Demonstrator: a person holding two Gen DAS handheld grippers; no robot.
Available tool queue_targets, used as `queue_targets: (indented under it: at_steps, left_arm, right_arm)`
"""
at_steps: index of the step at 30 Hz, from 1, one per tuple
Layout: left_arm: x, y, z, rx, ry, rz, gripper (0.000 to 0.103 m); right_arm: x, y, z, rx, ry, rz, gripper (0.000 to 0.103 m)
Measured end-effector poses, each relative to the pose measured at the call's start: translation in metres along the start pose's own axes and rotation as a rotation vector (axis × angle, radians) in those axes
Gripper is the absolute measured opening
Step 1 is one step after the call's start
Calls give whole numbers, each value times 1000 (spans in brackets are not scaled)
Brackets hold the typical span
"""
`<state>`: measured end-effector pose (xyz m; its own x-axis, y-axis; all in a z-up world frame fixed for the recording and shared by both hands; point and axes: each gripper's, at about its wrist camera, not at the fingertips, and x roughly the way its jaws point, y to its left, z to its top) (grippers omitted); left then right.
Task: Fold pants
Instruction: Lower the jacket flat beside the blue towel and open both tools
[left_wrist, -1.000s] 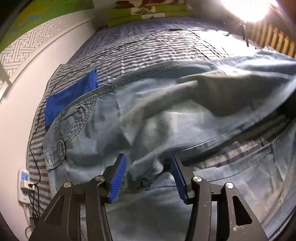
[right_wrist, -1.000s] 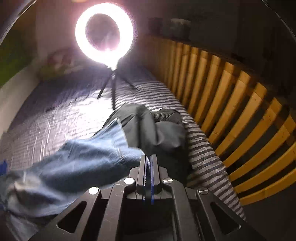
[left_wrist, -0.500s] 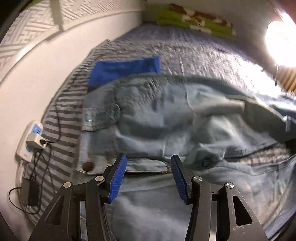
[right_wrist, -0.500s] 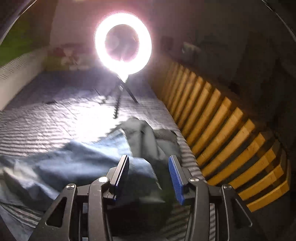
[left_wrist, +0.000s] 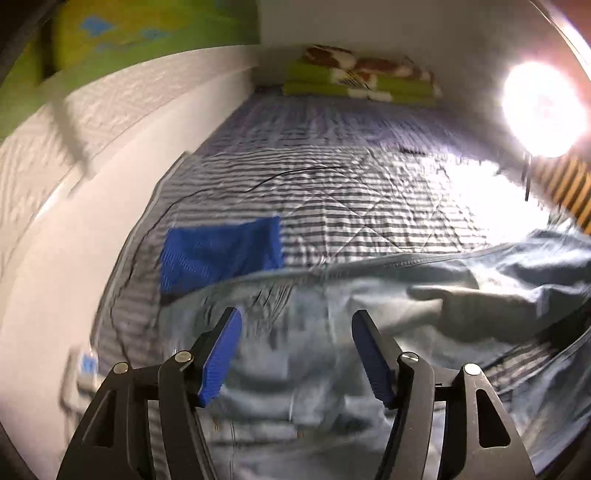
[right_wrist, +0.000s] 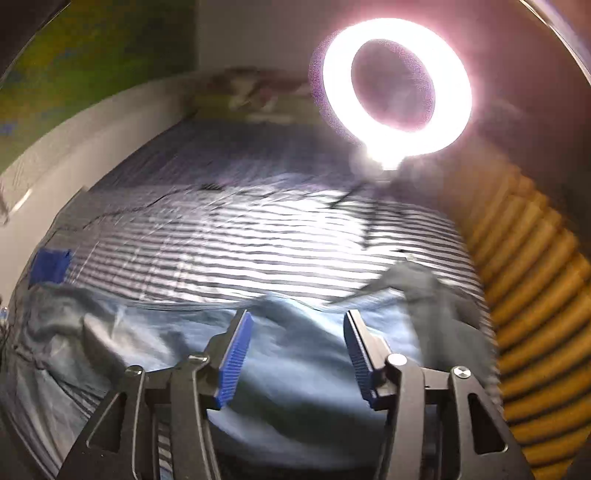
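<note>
We have just been opening both the left gripper (left_wrist: 295, 350) and right gripper (right_wrist: 295, 350), jaws apart and empty, above the rumpled jeans (left_wrist: 369, 295), with most folding left.

A bedroom — striped quilt (left_wrist: 369, 206) on a bed, folded blankets (left_wrist: 354, 79), slatted rail (right_wrist: 535, 295).

Striped bed cover (left_wrist: 369, 206) w/ a blue cloth (left_wrist: 221, 254) near the wall side, green blankets (left_wrist: 354, 81) stacked at far end, ring light (right_wrist: 397, 86) blazing, wood slat rail (right_wrist: 535, 295) on right.
</note>
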<state>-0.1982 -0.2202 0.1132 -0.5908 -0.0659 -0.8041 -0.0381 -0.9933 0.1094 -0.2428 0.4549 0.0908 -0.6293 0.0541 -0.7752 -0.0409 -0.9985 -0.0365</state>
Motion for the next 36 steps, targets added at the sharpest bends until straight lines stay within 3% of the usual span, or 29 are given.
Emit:
queue_targets:
  at_steps: [2, 5, 10, 15, 20, 22, 24, 26, 28, 31, 34, 36]
  left_arm:
    - [24, -15, 12, 52, 36, 4, 66]
    - [65, -31, 23, 105, 86, 16, 66]
    - [130, -28, 11, 160, 165, 67, 66]
    - [167, -4, -10, 141, 205, 97, 66]
    - [172, 48, -31, 51, 205, 101, 66]
    - [171, 66, -38, 13, 205, 101, 66]
    - [171, 79, -41, -14, 207, 104, 66]
    - [172, 87, -43, -38, 204, 96, 66]
    - [170, 90, -43, -43, 185, 105, 66]
    - [162, 99, -43, -86, 159, 105, 66]
    - [154, 112, -45, -123, 151, 134, 66]
    - [148, 127, -47, -158, 143, 143, 67]
  right_arm:
    - [33, 26, 12, -35, 44, 42, 50]
    - [89, 75, 17, -161, 90, 38, 51]
    - [163, 155, 6, -412, 160, 81, 51]
    - [200, 220, -9, -609, 181, 201, 55]
    - [228, 245, -23, -715, 247, 216, 61]
    - [231, 246, -30, -724, 259, 220, 58]
    - [227, 246, -31, -704, 277, 252, 22]
    - [222, 250, -33, -750, 238, 130, 1]
    - [214, 250, -26, -749, 207, 83, 2]
    - [196, 244, -2, -657, 62, 8, 2]
    - [200, 256, -9, -733, 45, -71, 2]
    - [203, 264, -21, -792, 87, -50, 6]
